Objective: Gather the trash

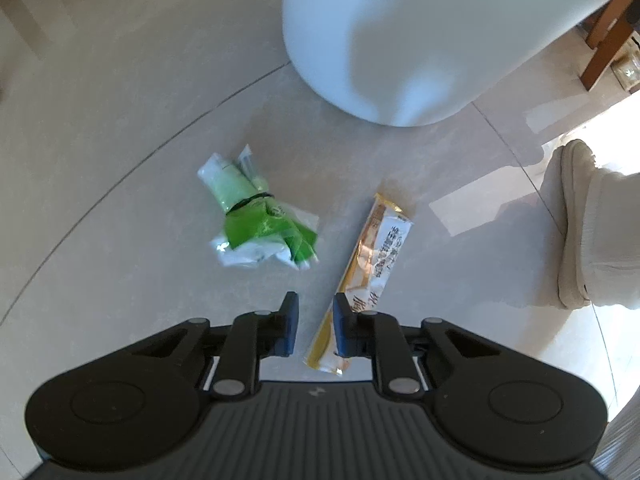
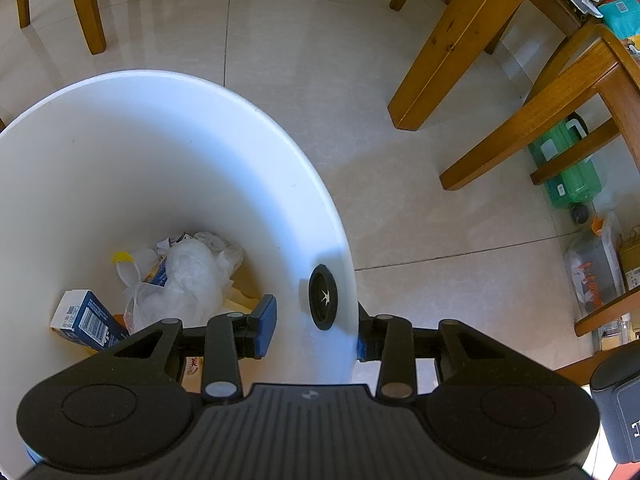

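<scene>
**Q:** Two sets of fingers. State of each?

**A:** On my left gripper (image 1: 316, 320) the fingers are drawn in to a narrow slit and grip nothing; bare floor (image 1: 120, 120) shows through the slit. My right gripper (image 2: 316, 312) straddles the near wall of the white bin (image 2: 120, 160), with one finger inside, one outside and the wall between them. The outer finger lies against the wall. I cannot tell whether the pair pinch it.

**Q:** Trash still outside the bin?

**A:** Two pieces, both on the floor. The yellow wrapper (image 1: 372, 264) is long and flat. Its near end lies below my left gripper's fingers, partly hidden by one of them, and it angles away towards the bin. The green wrapper (image 1: 260, 220) is crumpled, with a black band round its middle. It lies a little further off, beside the yellow one and apart from it. A person's pale shoe (image 1: 568, 220) stands at the edge of the left wrist view.

**Q:** The bin itself?

**A:** It stands upright on the floor beyond both wrappers, touching neither. A black round fitting (image 2: 323, 298) sits on its inner wall near the rim. At the bottom lie a blue carton (image 2: 86, 318), a clear plastic bag (image 2: 188, 276) and smaller scraps.

**Q:** Beyond that?

**A:** A wooden table leg (image 2: 452, 48), chair legs and a green case (image 2: 568, 168) under the furniture.
</scene>
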`<action>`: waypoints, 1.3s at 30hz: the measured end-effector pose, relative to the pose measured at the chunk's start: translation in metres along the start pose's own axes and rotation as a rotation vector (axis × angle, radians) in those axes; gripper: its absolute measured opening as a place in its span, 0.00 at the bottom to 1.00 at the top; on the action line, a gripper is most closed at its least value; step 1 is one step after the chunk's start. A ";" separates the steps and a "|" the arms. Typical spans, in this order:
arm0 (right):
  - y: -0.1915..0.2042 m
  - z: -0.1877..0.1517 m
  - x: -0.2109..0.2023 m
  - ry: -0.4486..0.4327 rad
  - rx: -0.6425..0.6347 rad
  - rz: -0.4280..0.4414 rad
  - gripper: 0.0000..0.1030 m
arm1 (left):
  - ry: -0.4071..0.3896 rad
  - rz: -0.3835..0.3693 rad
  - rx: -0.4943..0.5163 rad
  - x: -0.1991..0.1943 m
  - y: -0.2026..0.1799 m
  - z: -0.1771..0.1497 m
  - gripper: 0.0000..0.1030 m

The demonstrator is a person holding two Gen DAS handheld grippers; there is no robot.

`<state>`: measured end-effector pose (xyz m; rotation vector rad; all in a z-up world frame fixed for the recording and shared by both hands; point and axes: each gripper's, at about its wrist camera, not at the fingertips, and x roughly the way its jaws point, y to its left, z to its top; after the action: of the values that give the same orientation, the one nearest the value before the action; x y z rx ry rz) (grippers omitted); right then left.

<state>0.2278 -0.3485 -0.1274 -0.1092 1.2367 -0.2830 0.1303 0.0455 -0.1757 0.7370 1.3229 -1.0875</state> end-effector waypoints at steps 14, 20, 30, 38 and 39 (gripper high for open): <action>0.002 0.002 0.000 -0.001 -0.005 -0.003 0.43 | -0.047 0.178 0.317 0.055 -0.057 -0.029 0.58; 0.002 0.003 0.001 0.001 -0.002 0.000 0.44 | -0.087 0.151 0.305 0.054 -0.056 -0.032 0.44; 0.002 0.002 0.001 0.000 -0.007 -0.001 0.44 | -0.068 0.068 0.141 0.054 -0.046 -0.021 0.24; 0.002 0.002 0.001 0.000 -0.011 -0.004 0.45 | -0.055 0.013 0.055 0.003 -0.025 -0.009 0.24; 0.002 0.002 0.001 0.000 -0.012 -0.004 0.45 | -0.054 0.010 0.059 -0.008 -0.025 -0.007 0.24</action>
<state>0.2303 -0.3471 -0.1285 -0.1220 1.2386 -0.2787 0.1055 0.0448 -0.1650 0.7521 1.2449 -1.1348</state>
